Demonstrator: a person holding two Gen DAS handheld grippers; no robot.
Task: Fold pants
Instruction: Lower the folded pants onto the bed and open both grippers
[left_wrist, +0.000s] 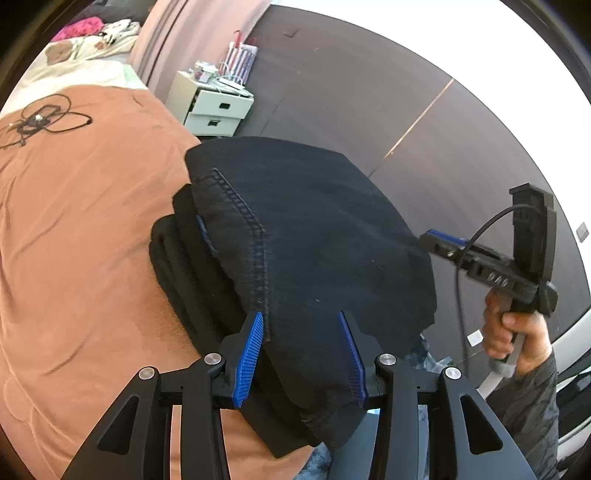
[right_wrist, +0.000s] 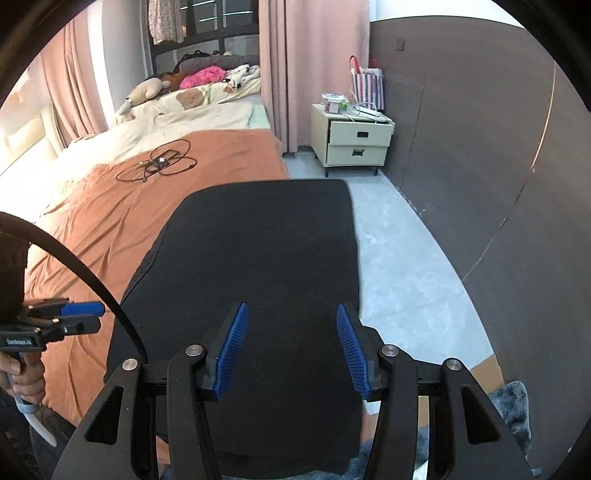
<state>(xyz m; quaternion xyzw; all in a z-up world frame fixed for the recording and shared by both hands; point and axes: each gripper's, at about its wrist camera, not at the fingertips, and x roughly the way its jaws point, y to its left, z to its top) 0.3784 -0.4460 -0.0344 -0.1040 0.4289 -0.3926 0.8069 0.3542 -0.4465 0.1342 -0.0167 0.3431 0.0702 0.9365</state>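
The black pants (left_wrist: 306, 236) lie folded in a thick stack on the corner of the orange bedspread (left_wrist: 81, 221), partly overhanging the bed edge. My left gripper (left_wrist: 301, 317) is open, its blue pads either side of the near end of the stack. The right gripper (left_wrist: 439, 243) shows at the stack's right side, held by a hand. In the right wrist view the pants (right_wrist: 258, 266) are a flat black rectangle, and my right gripper (right_wrist: 291, 310) is open over their near end. The left gripper (right_wrist: 83, 314) shows at the left edge.
A coiled black cable (right_wrist: 159, 162) lies further up the bedspread (right_wrist: 92, 221). A cream nightstand (right_wrist: 354, 142) stands by pink curtains (right_wrist: 314, 74) and a dark wall (right_wrist: 480, 147). Grey floor (right_wrist: 399, 251) lies right of the bed. Pillows and soft toys (right_wrist: 184, 88) are at the far end.
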